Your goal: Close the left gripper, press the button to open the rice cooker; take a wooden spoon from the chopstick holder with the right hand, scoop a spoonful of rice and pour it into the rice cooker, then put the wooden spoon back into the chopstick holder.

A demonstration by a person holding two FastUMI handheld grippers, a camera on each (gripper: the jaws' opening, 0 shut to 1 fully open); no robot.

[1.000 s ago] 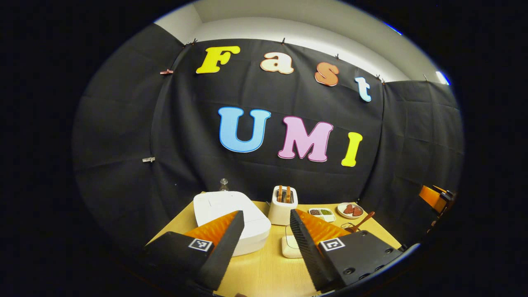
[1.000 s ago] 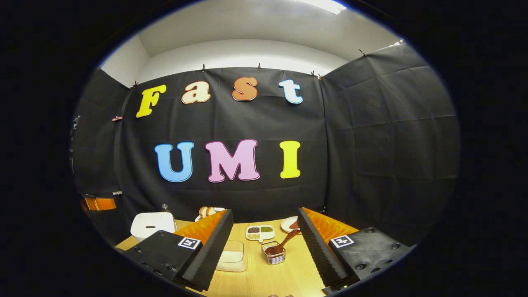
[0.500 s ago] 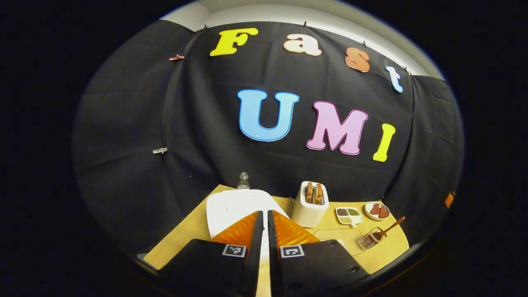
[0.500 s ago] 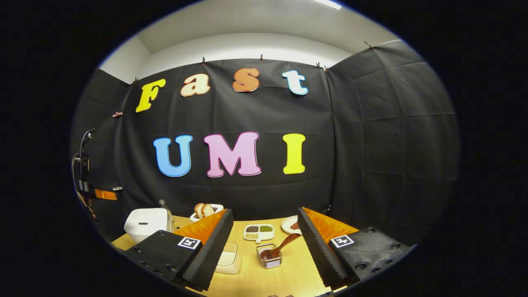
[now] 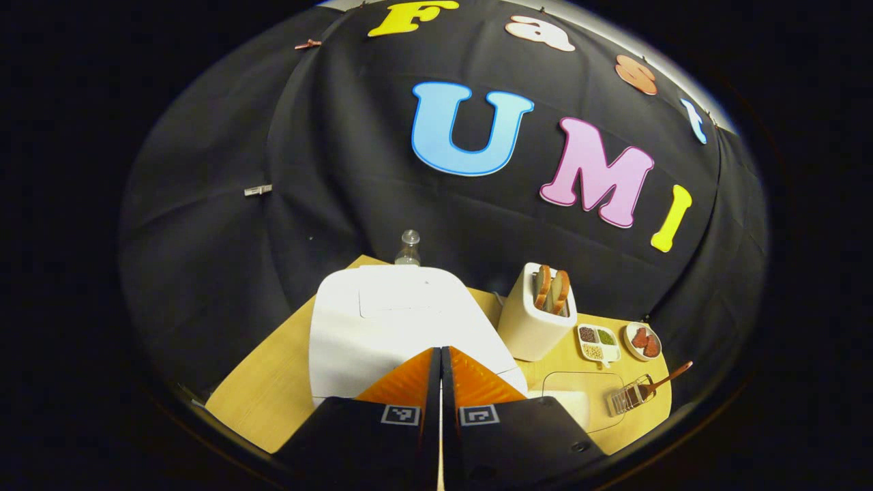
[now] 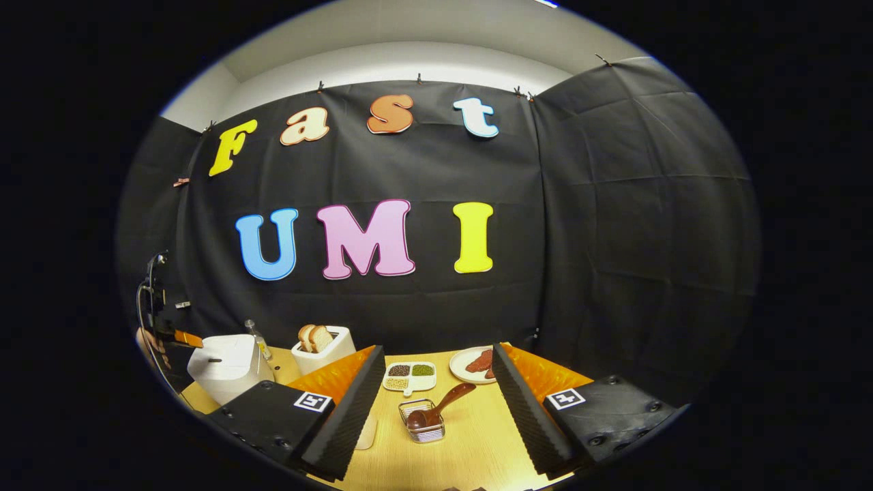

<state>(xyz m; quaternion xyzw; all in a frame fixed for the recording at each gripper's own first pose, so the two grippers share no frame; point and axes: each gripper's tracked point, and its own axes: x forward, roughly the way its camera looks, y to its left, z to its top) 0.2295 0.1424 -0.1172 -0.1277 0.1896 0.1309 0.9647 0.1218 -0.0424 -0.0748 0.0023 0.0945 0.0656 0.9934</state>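
Item 1, left tongs (image 5: 440, 354): pressed together, nothing between them, tips poised over the near edge of the rice cooker's lid. I judge the closing step done and the press on the button next.

Item 2, rice cooker (image 5: 395, 320): white, lid down, at the left of the wooden worktop (image 5: 273, 395). In the right gripper view it sits far left, and a small dark mark on its front may be the button; I cannot confirm that.

Item 3, right tongs (image 6: 436, 382): spread wide, pinching nothing, aimed toward the chopstick holder.

Item 4, chopstick holder (image 6: 423, 428): a small wire basket on the worktop, near centre in the right gripper view, carrying the wooden spoon (image 6: 436, 410), whose handle leans up and to the right.

Item 5, rice: a clear container (image 5: 580, 402) right of the cooker, white contents partly hidden by my left tongs.

Item 6, bystanders: toaster (image 5: 539, 320) with two bread slices just right of the cooker; divided dish of grains (image 5: 597, 342); plate (image 5: 644, 341) with reddish pieces; small bottle (image 5: 408, 249) behind the cooker.

Risks, my judgement: the button is hidden under my tongs in the left gripper view, so a blind press could land on plain lid and open nothing. A skewed push might shove the cooker toward the toaster. The light basket may tip when I pull the spoon.
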